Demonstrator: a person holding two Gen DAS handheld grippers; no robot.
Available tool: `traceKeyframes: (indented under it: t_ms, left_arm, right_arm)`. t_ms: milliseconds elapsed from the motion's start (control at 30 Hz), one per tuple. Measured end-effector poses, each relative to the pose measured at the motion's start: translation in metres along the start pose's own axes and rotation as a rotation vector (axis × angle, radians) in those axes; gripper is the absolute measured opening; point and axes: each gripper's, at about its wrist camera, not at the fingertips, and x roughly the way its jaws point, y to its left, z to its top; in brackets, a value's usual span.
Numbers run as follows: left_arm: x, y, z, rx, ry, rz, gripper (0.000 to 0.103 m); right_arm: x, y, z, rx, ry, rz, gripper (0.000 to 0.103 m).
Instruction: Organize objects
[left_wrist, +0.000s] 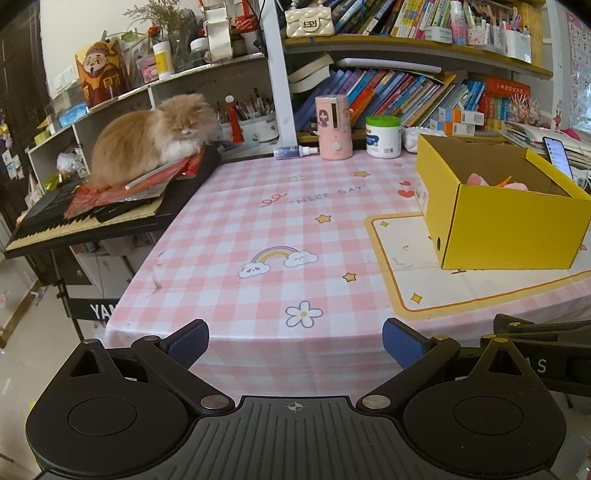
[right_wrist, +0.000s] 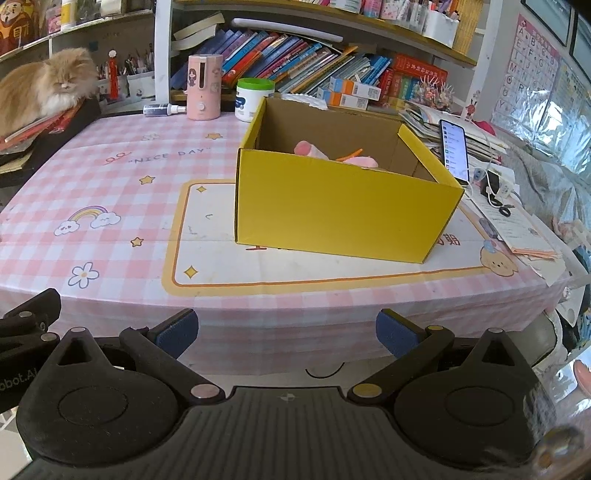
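Box (right_wrist: 343, 210) sits open-topped on the pale mat part of the surface (right_wrist: 122, 184), pretty much centred in front of the right gripper (right_wrist: 286, 334), which makes sense if it's the drop-off spot for the tidying. Inside you can just make out something pink (right_wrist: 310, 149) and a thin orange bit (right_wrist: 350, 154) poking above the near wall, so I'd guess stuff has already gone in, can't tell what exactly they are though

Both sets of fingers are spread wide with nothing between them. The left gripper (left_wrist: 295, 341) hangs off the near edge of the surface, well back from the box, pointed more at the bare checkered cloth, and the right one is pulled back to the same edge. Looks to me like a resting pose, hands parked clear so nothing gets knocked

Nothing loose is left on the middle of the cloth as far as I can see. What's there is lined up along the back: a pink cylinder (left_wrist: 333, 127), a white tub with a green lid (left_wrist: 383, 136), a little spray bottle (left_wrist: 295, 151) lying on its side. A phone (right_wrist: 455, 149) is propped upright just past the box, probably for its screen. Also a fluffy cat (left_wrist: 155, 136) dozing on the keyboard (left_wrist: 55, 225) off to the left, well apart from everything, so no hazard unless it wakes up
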Motion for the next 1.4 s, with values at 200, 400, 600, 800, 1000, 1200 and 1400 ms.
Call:
traceKeyframes:
  t_ms: [200, 400, 600, 800, 1000, 1200, 1400]
  left_arm:
    - [-0.0008, -0.0009, -0.0006, 0.002, -0.001, 0.001, 0.101]
    - [-0.0005, -0.0011, -0.0005, 0.002, 0.003, 0.000, 0.101]
    - [0.0000, 0.0007, -0.0011, -0.003, 0.007, 0.002, 0.101]
    - [0.0017, 0.0018, -0.0011, -0.004, 0.015, 0.003, 0.101]
    - [0.0022, 0.0016, -0.0011, -0.003, 0.018, 0.006, 0.101]
    - [0.0026, 0.0014, -0.0004, 0.000, 0.014, 0.007, 0.101]
    - [0.0021, 0.0010, -0.0001, 0.000, 0.012, 0.008, 0.101]
  right_arm:
    - [-0.0002, -0.0008, -0.0006, 0.003, 0.001, -0.004, 0.103]
    - [0.0000, -0.0011, -0.0004, 0.002, 0.002, -0.003, 0.103]
    - [-0.0002, -0.0010, -0.0025, 0.004, 0.004, -0.002, 0.103]
    - [-0.0005, -0.0010, -0.0023, 0.005, 0.003, -0.002, 0.103]
    - [-0.0011, 0.0003, -0.0024, 0.005, 0.003, -0.003, 0.103]
    - [-0.0011, 0.0003, -0.0019, 0.005, 0.002, -0.004, 0.103]
    - [-0.0017, 0.0002, -0.0022, 0.007, 0.000, -0.007, 0.103]
